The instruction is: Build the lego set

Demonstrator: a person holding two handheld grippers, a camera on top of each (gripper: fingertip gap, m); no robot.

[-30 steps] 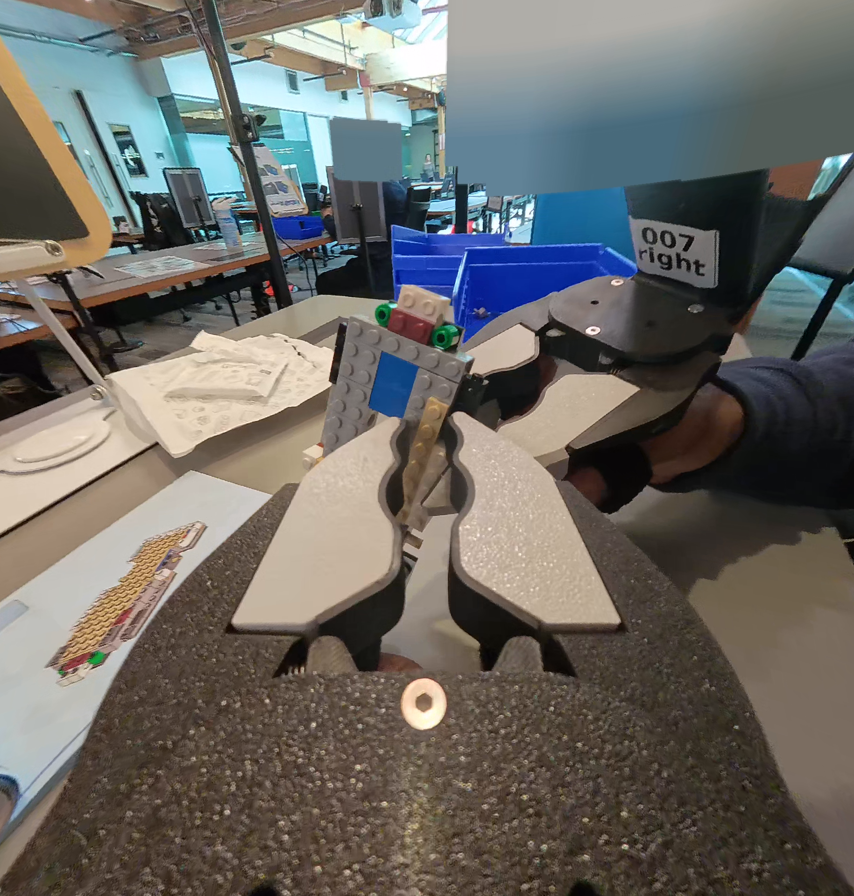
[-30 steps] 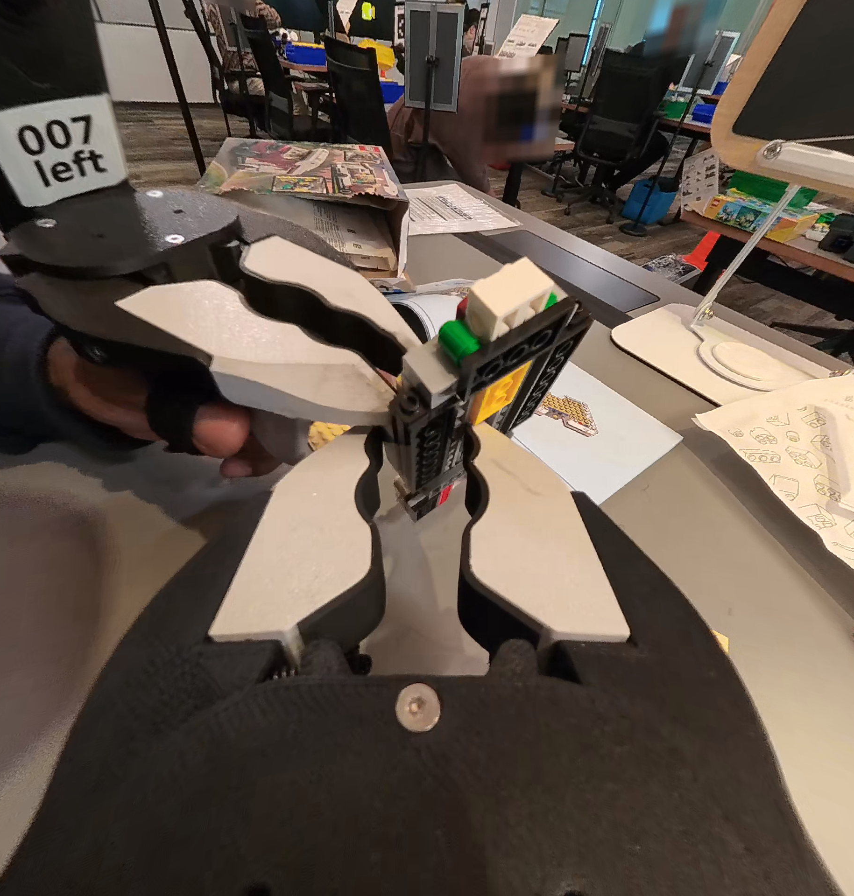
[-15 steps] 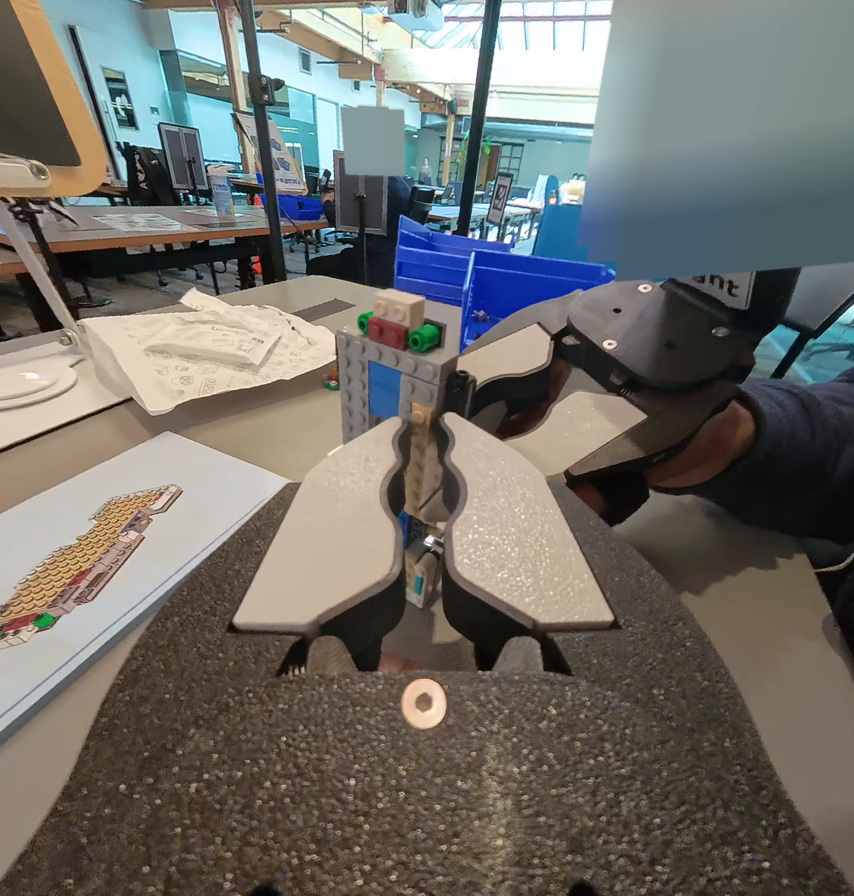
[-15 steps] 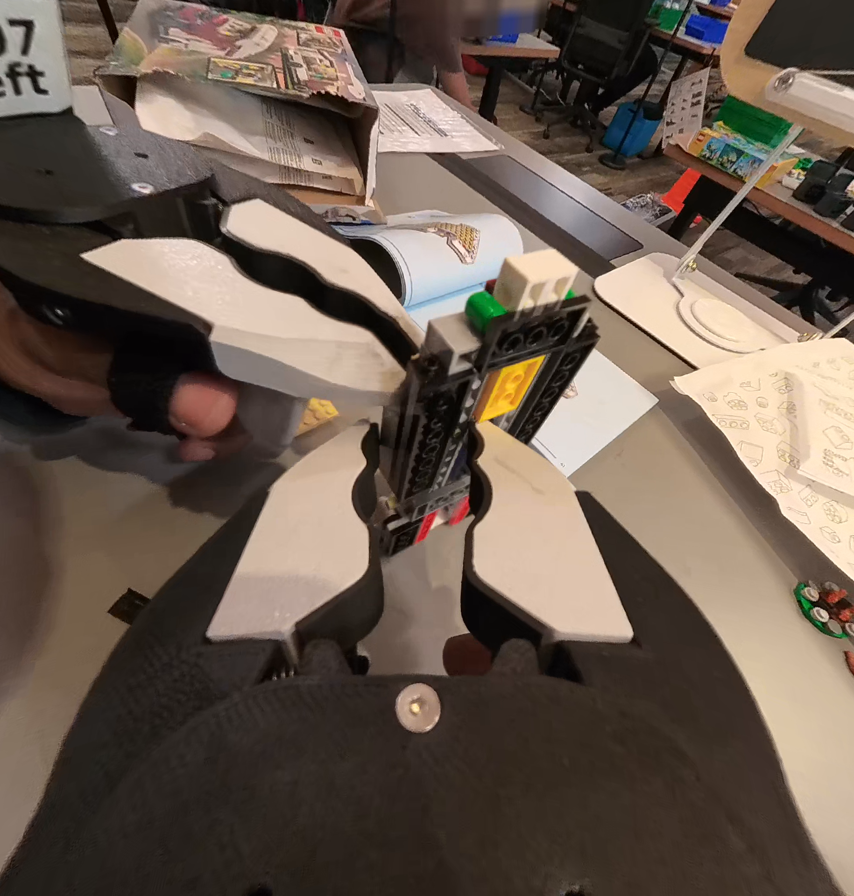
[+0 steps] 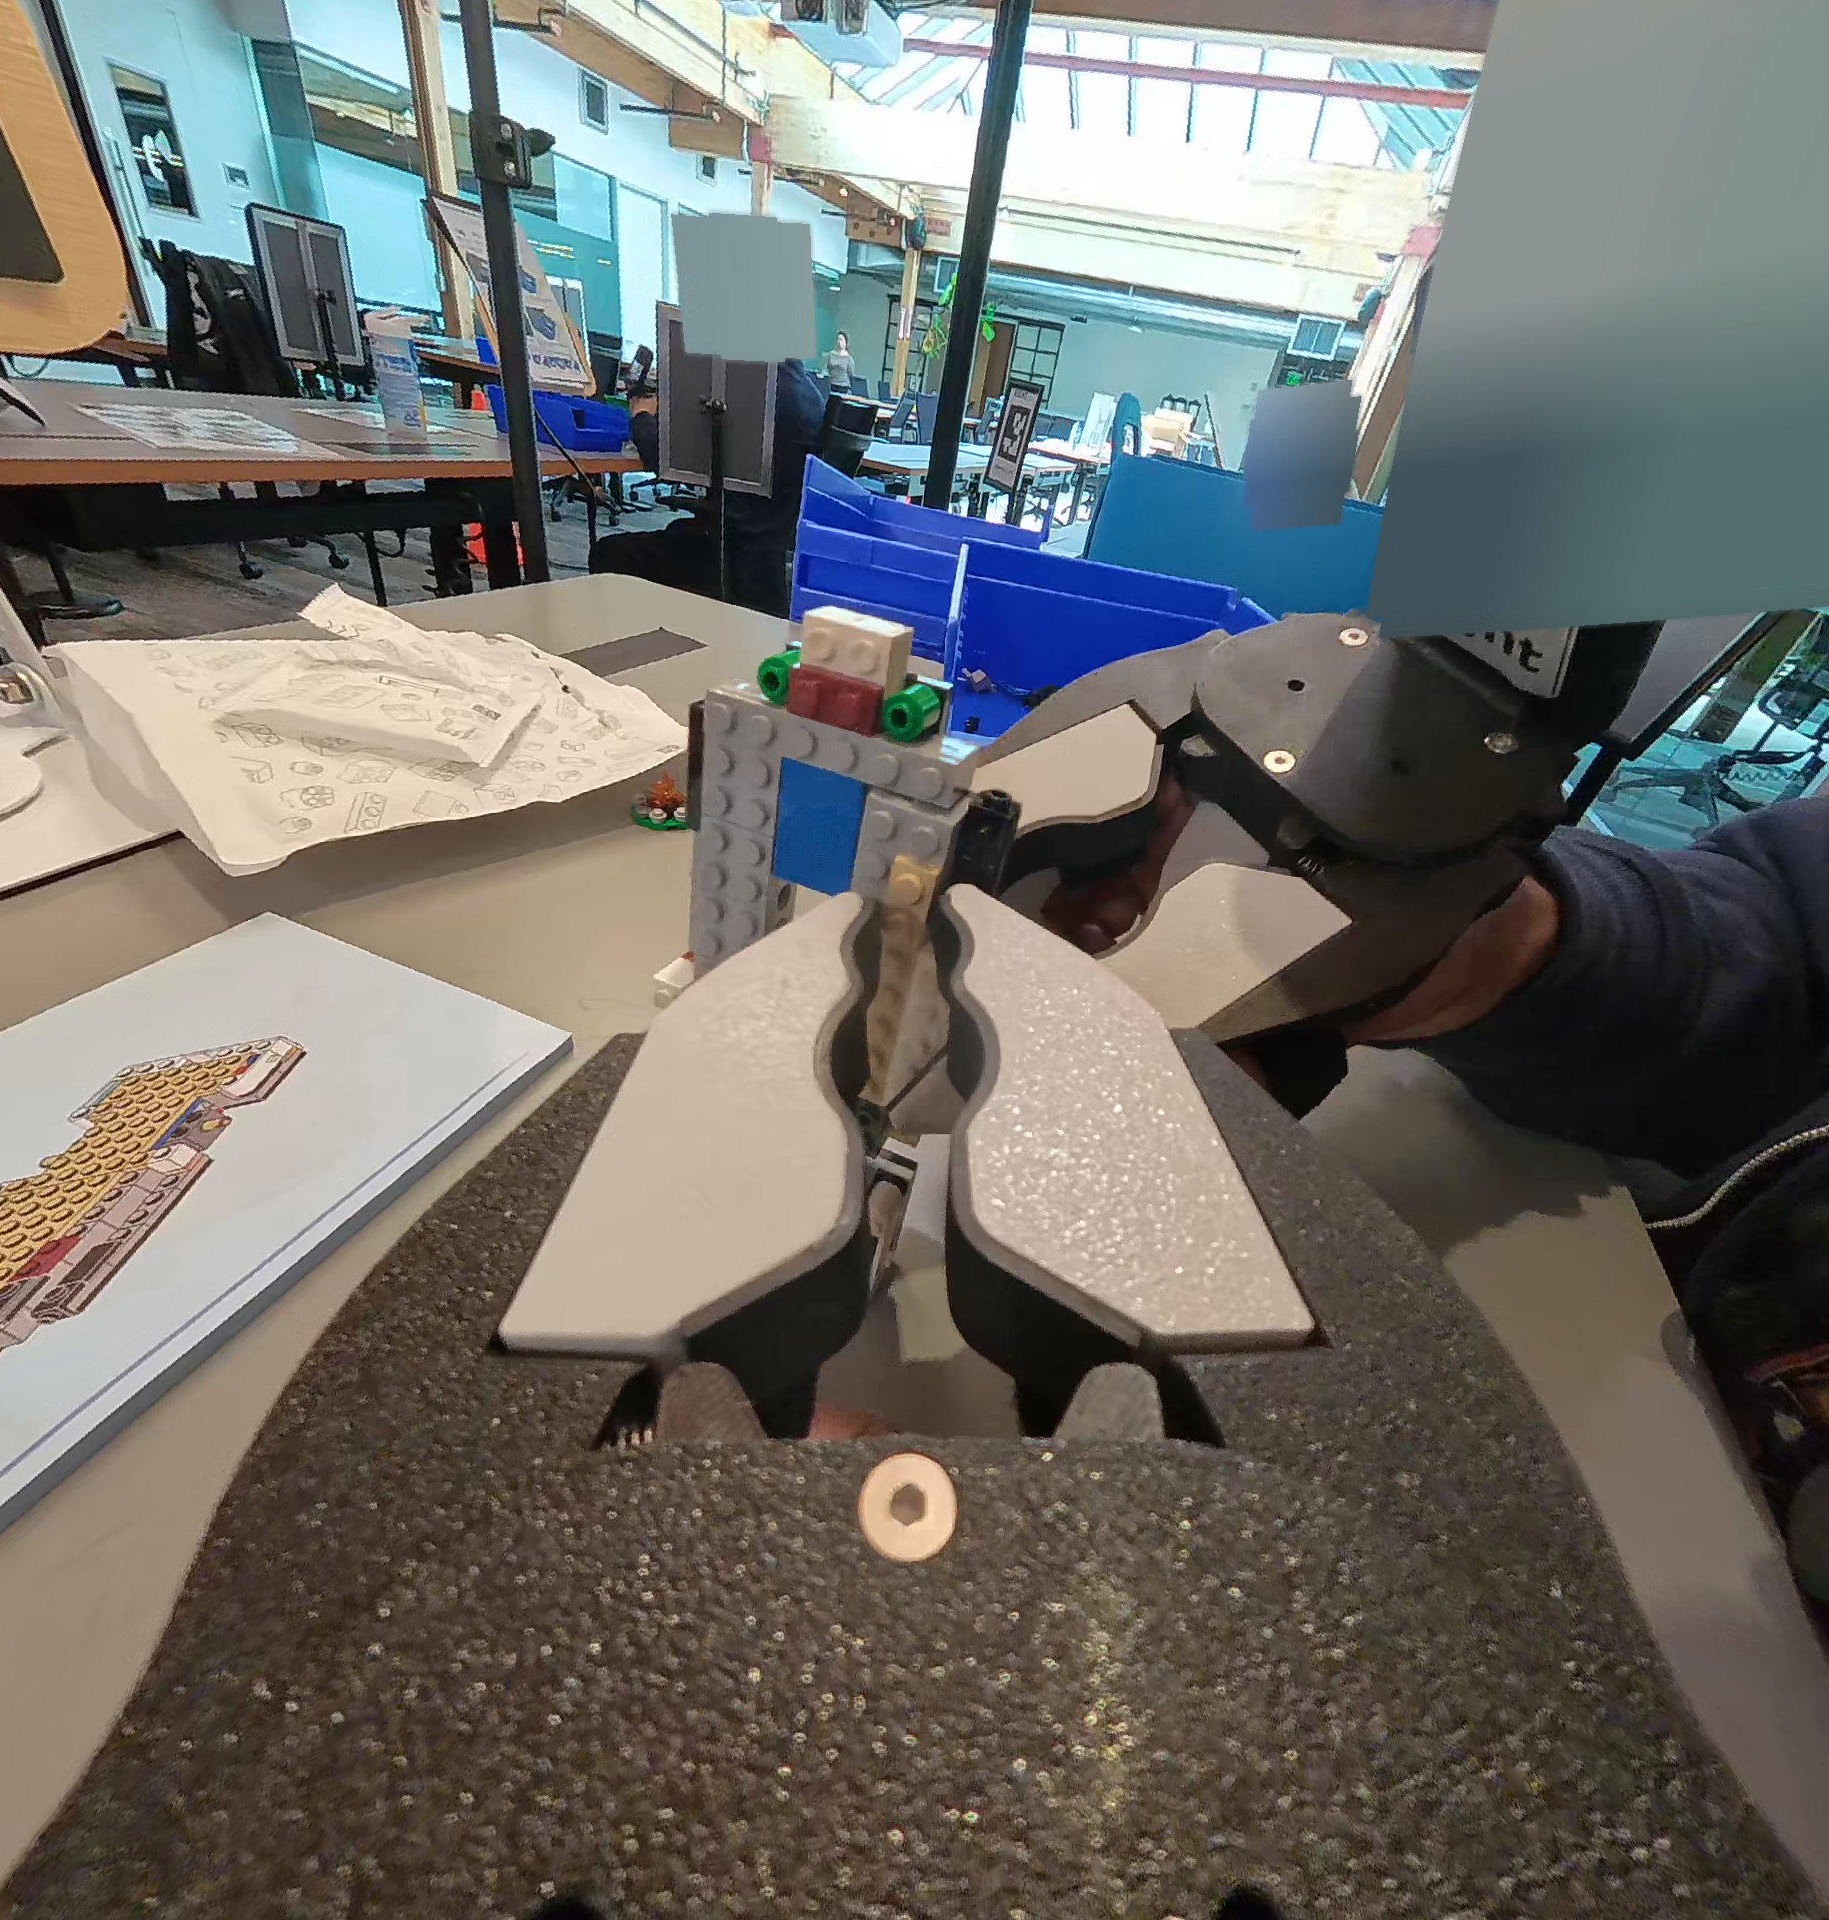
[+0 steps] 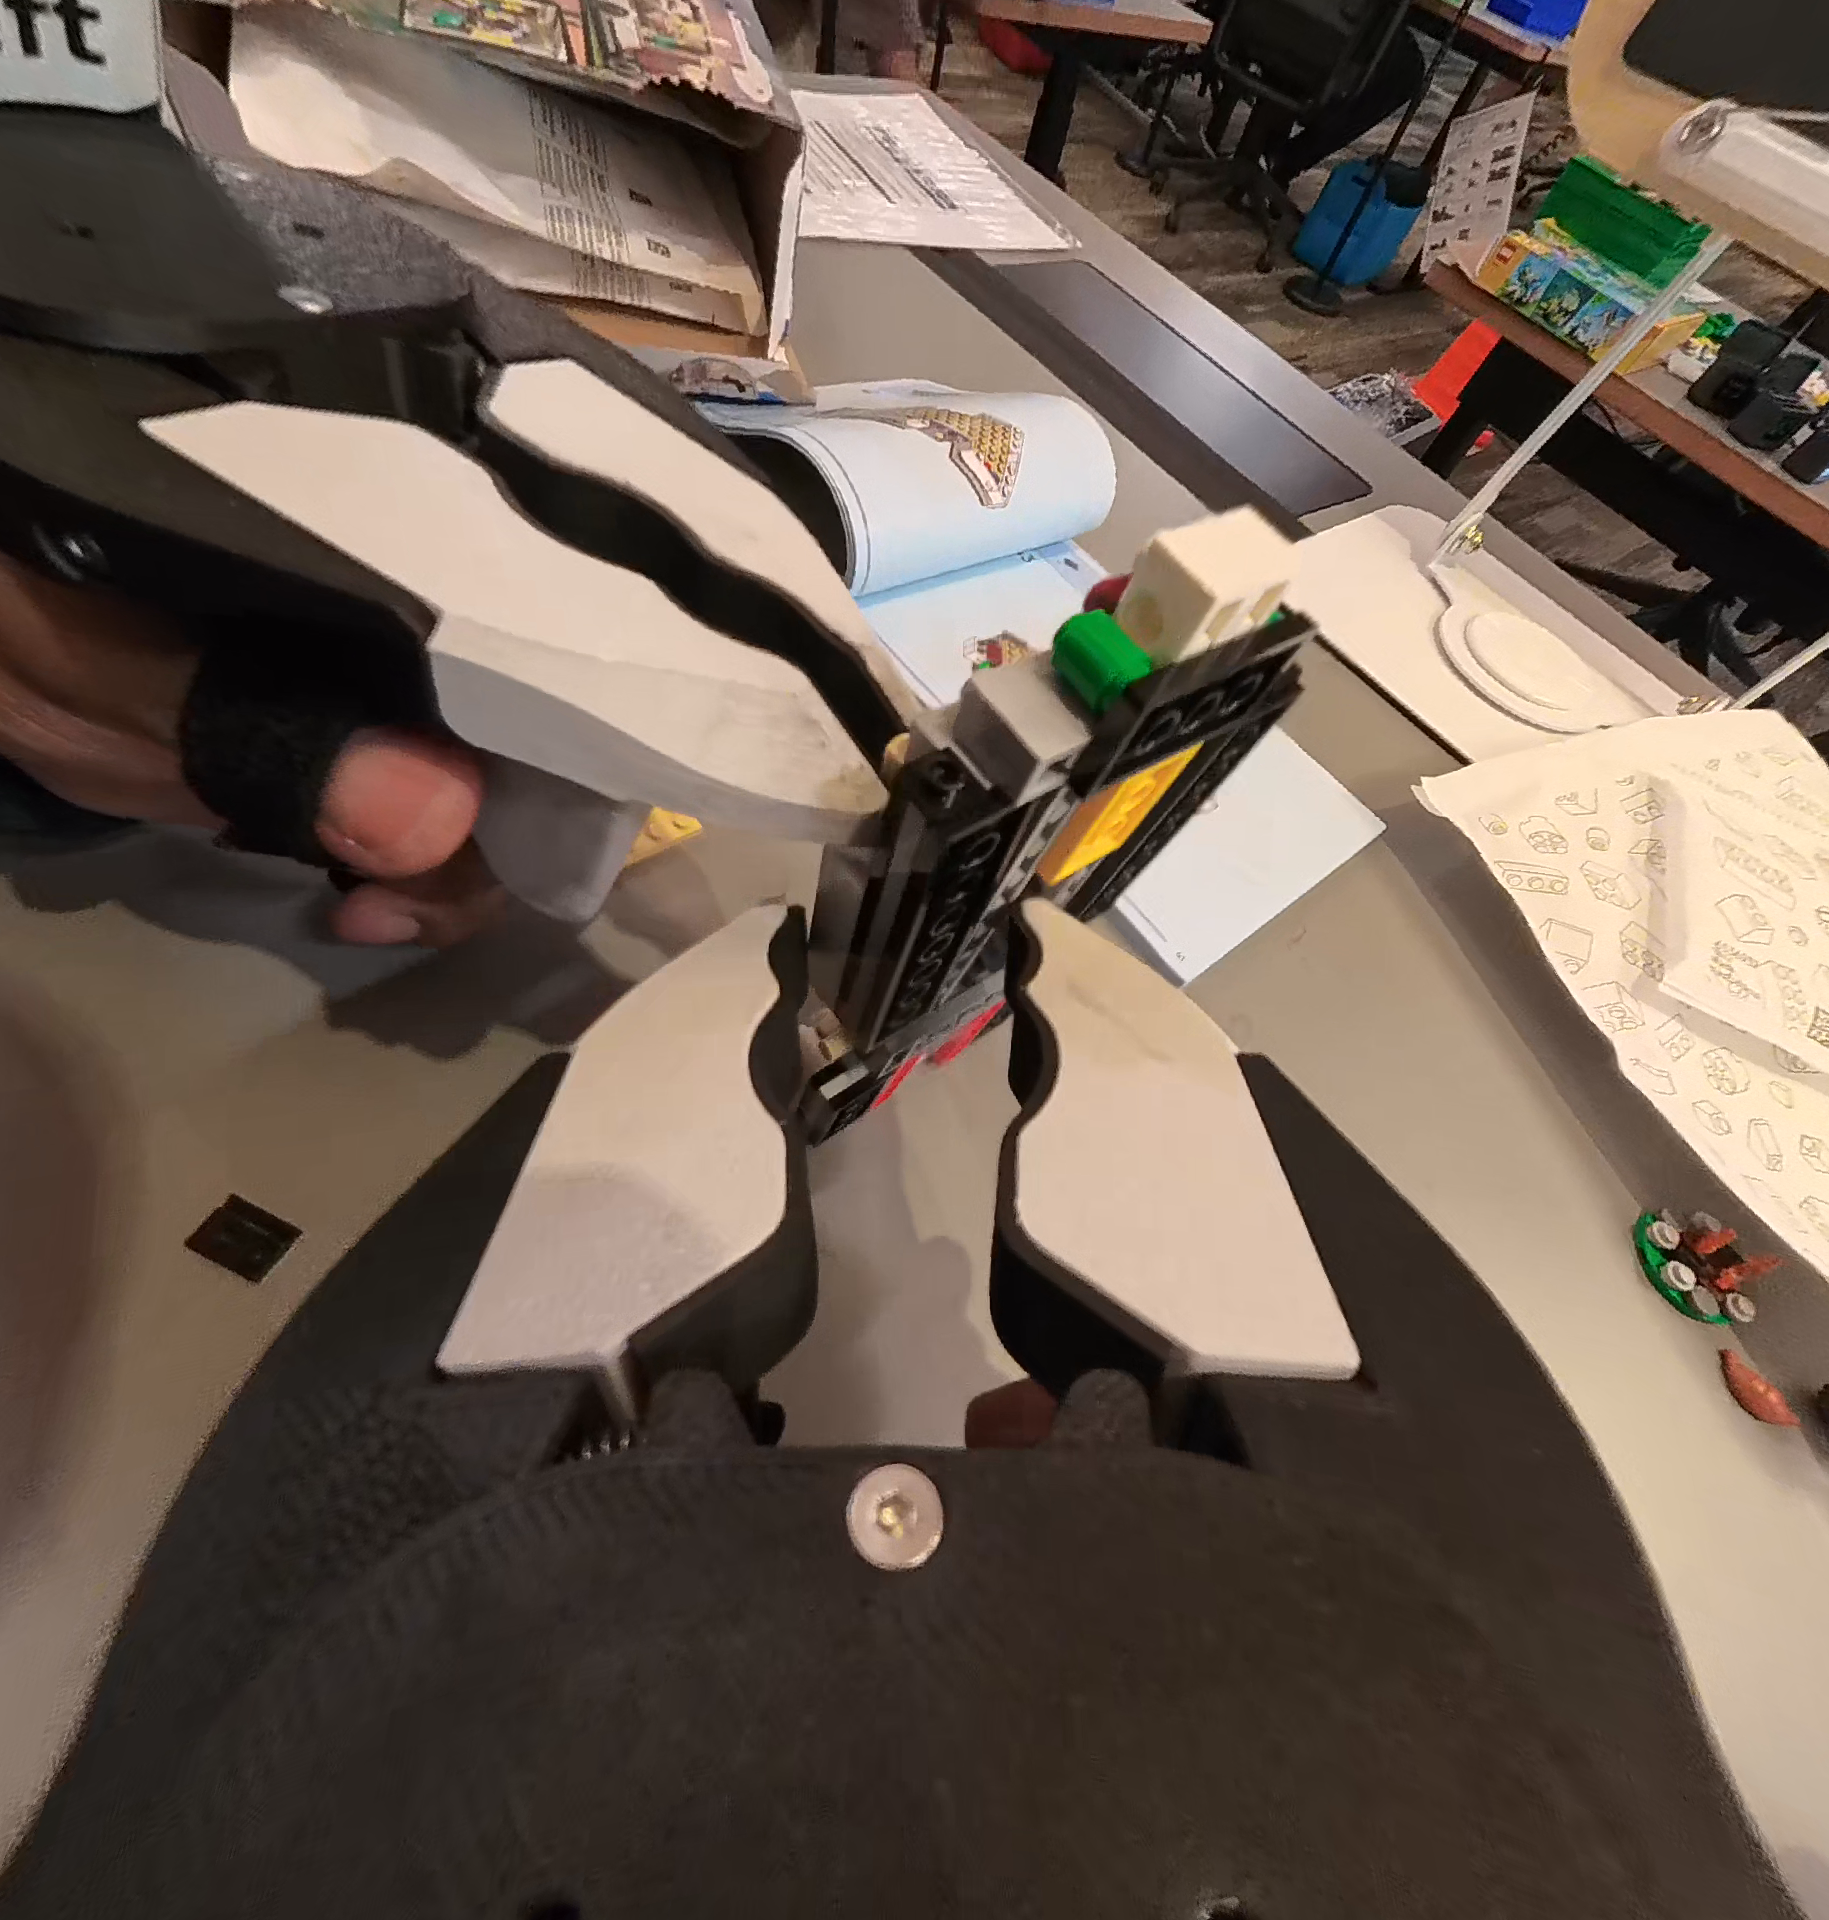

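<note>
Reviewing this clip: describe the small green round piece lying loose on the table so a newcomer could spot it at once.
Start at the crumpled white printed sheet on the grey table. Just off its near edge lies the green round piece, apart from the brick model. Orange flame-like bits and pale studs on top set it apart.

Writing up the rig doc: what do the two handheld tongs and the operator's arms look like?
Both tongs, left and right, have pale grey, speckled, wavy-edged fingers on black mounts, set in dark foam-like bodies with one silver screw. Each carries a white label. The person wears dark navy sleeves and black fingerless gloves.
</note>
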